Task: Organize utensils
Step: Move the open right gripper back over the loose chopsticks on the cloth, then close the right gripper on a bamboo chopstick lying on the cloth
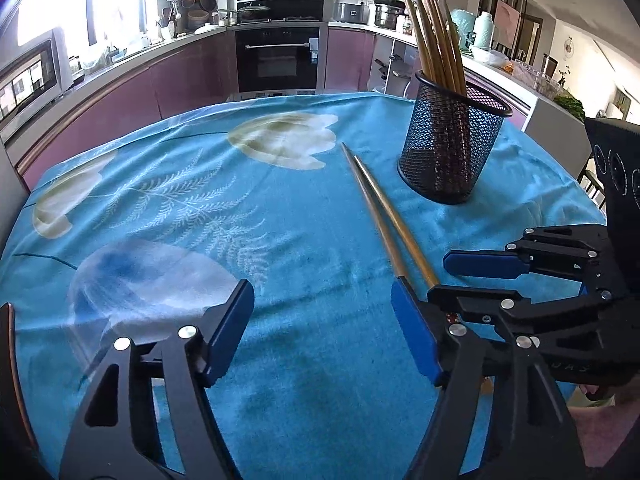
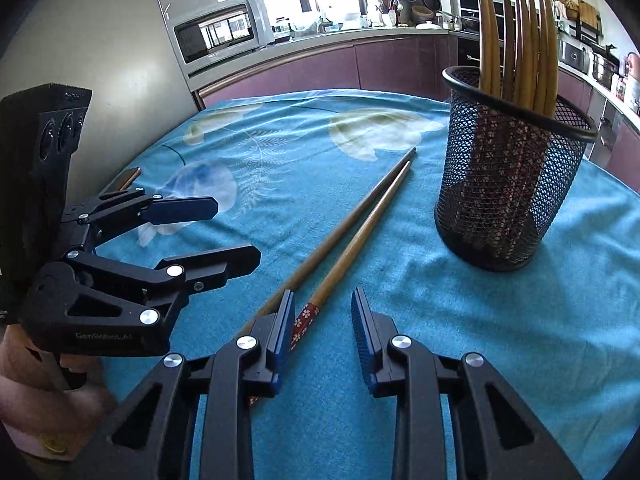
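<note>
I have the blue flowered tablecloth (image 1: 200, 208) filling both views, with the kitchen counters curving behind it. From the right wrist camera I get a microwave (image 2: 222, 30) at upper left; the left wrist camera instead gives me the black oven (image 1: 278, 54) at top centre.

The black mesh holder (image 2: 508, 184) stands upright on the cloth at the right of the right view, with a bunch of wooden chopsticks (image 2: 520, 44) rising from it, their tips cut off by the top edge. Through the mesh I can make out a red patterned band low down, but not how many sticks there are.

Two loose chopsticks (image 2: 352, 232) lie side by side on the cloth, just left of the holder, slanting from mid-frame toward the lower centre.

My right gripper (image 2: 322, 320) is spread around their near ends. Only the right view shows that one stick, with a red flowered handle, lies in the gap, while the other passes under the left pad; whether either pad touches wood I cannot tell. In the left view the right gripper's own fingers hide those ends.

My left gripper (image 1: 320, 328) stands wide, with bare cloth between its pads. A hand shows at the lower left corner of the right view, mostly cut off.
</note>
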### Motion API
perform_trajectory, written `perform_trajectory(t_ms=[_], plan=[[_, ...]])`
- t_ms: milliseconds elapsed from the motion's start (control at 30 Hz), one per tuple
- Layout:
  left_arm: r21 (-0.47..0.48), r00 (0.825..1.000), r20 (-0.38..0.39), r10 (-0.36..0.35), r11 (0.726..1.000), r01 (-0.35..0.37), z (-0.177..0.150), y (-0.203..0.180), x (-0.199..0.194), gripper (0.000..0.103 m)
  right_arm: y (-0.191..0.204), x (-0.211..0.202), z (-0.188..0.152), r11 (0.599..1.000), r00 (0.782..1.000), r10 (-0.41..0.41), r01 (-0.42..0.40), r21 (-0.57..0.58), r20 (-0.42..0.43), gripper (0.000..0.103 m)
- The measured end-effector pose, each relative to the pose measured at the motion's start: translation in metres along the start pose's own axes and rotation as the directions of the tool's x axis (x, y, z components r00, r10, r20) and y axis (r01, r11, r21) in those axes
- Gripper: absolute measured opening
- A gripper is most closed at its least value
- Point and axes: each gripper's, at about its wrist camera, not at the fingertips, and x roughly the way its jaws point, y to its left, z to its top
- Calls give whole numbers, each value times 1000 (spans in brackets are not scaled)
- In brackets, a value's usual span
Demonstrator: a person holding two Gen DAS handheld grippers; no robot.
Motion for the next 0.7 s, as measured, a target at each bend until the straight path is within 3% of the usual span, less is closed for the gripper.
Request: perform_trajectory(t_ms=[300, 600, 700], plan=[[19, 999, -15, -51, 999, 51, -1, -12, 3, 62, -21, -8, -2, 997, 1000, -11, 11, 79, -5, 21], [51, 995, -58, -80, 995, 83, 2, -33, 20, 47, -32, -9, 0, 994, 999, -40, 41, 102, -4, 20], [46, 995, -64, -78, 996, 81, 4, -34, 23, 34, -32, -5, 4, 995, 999, -43, 43, 95, -8, 20]])
